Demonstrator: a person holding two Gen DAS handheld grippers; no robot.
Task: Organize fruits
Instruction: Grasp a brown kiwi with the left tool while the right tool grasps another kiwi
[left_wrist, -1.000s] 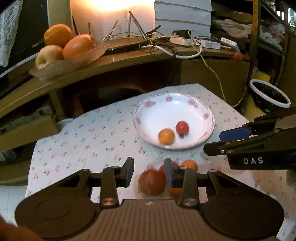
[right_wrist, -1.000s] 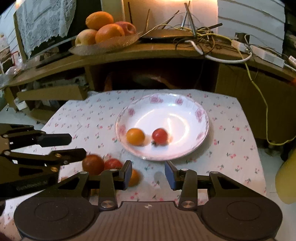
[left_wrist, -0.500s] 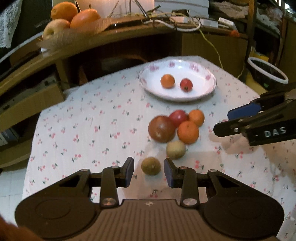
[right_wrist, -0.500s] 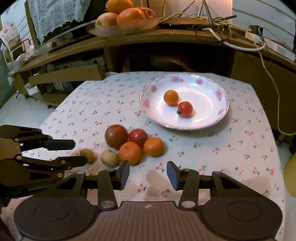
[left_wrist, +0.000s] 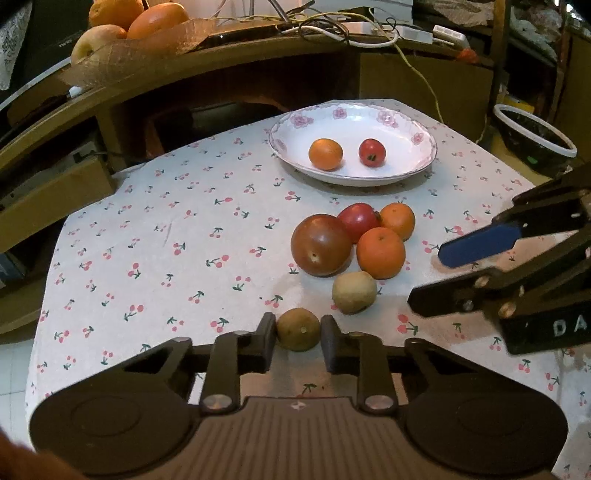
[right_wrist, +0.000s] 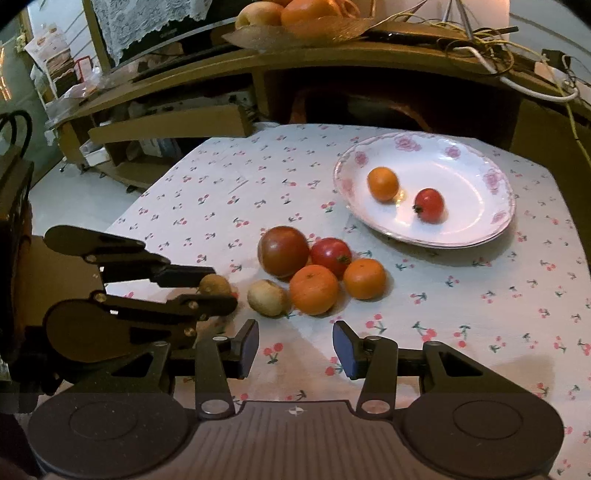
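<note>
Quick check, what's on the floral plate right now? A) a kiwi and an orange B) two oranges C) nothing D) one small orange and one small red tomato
D: the plate holds only a small orange and a small red tomato; the other six fruits lie on the tablecloth, nearer the grippers.

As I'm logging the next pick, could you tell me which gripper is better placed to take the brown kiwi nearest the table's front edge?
Left. The left gripper already has its open fingers on either side of the brown kiwi. The right gripper is open over bare tablecloth, off to one side of it.
</note>
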